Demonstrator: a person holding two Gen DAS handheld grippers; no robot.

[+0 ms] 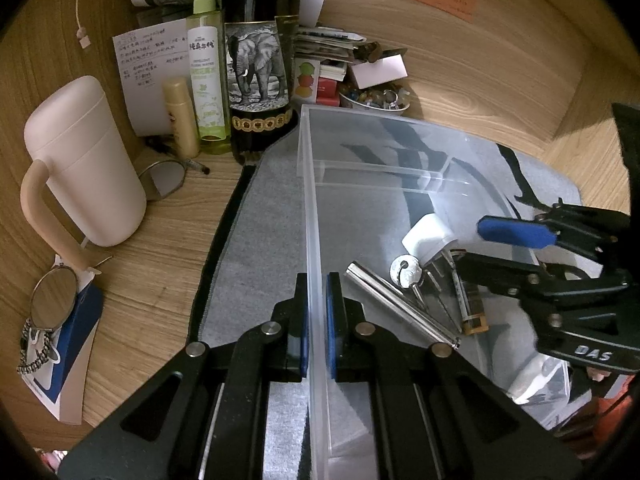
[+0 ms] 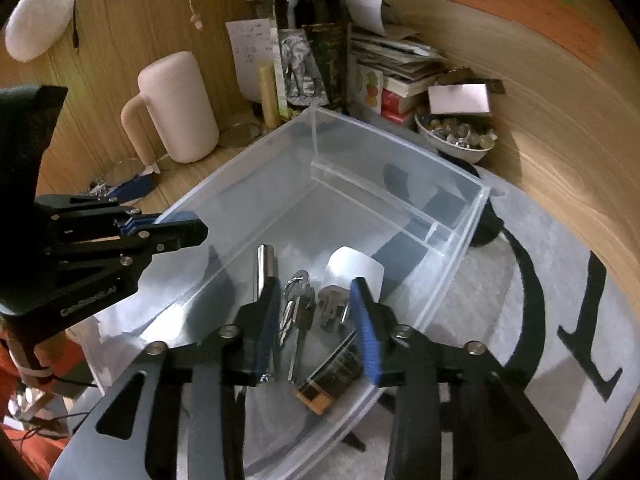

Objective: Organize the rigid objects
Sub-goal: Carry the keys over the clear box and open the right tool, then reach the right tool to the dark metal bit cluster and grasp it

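A clear plastic bin (image 1: 310, 184) (image 2: 460, 240) sits on a grey mat. In it lie a silver metal tube (image 1: 400, 304) (image 2: 265, 268), keys (image 1: 408, 274) (image 2: 298, 304), a white plug adapter (image 1: 430, 236) (image 2: 354, 270) and a small amber-capped battery-like item (image 1: 472, 308) (image 2: 332, 376). My left gripper (image 1: 318, 320) (image 2: 176, 226) is shut on the bin's left wall. My right gripper (image 2: 316, 320) (image 1: 480, 248) is open, low inside the bin, its fingers either side of the keys and the plug's prongs.
A pink mug (image 1: 84, 160) (image 2: 176, 108), a dark elephant-label bottle (image 1: 258, 60) (image 2: 312, 40), a green spray bottle (image 1: 206, 68), a bowl of beads (image 2: 456, 136), stacked papers and round glasses (image 1: 52, 300) crowd the wooden desk (image 1: 160, 264) behind and left of the bin.
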